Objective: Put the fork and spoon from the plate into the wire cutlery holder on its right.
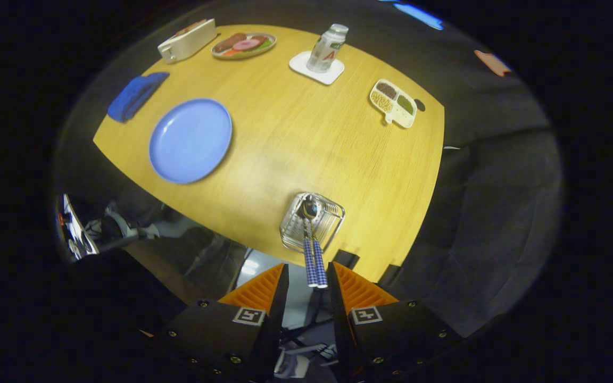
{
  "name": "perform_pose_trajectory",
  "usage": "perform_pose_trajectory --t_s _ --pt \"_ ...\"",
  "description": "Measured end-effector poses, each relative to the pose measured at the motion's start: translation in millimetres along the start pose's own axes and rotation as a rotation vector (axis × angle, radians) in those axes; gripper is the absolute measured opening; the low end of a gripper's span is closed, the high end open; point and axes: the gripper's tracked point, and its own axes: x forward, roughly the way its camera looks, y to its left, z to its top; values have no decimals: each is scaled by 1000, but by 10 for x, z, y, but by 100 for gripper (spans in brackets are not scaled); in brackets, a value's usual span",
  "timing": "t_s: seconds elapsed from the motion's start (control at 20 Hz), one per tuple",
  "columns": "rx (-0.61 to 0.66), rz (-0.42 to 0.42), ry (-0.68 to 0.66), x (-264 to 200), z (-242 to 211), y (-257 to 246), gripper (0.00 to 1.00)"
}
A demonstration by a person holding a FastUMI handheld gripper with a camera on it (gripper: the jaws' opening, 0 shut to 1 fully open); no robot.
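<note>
My handheld two-finger gripper [308, 276], seen from its own camera.

Each of my fingers [280, 298] is a long wedge with a ribbed, sawtooth inner pad. Behind them sit two dark, matte, boxy finger carriers, each wearing a small square white tag printed with a black block pattern. Small bright round screw heads dot the carriers' top faces and lower edges.

A wooden counter [306, 143] with a light yellow grain is standing in the booth, and soft light is pooling as a pale sheen near its middle. Dark cloth [498, 175] is hanging around it as the booth's wall. Below the counter's near edge, a patch of pale floor [250, 268] is catching a bright reflection.
</note>
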Motion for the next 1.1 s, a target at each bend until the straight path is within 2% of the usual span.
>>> perform_pose_trajectory --t_s 0.1,0.15,0.3,0.4,0.5,0.6,0.75,0.9,1.0,1.1 --pt "57 34 -114 -76 75 210 52" --pt "80 40 -159 -102 106 292 65" --pt "155 59 -317 -264 225 522 65" --pt "219 45 -532 -485 493 556 67" --pt "283 18 -751 -817 691 561 74" --pt "303 -32 -943 -1167 836 514 74" --pt "303 -81 -1147 -1645 914 550 73" --pt "335 -225 -1347 -2093 868 434 73" --pt "355 -236 -1458 -2255 877 520 73" --pt "391 -217 -1489 -2324 846 576 76"
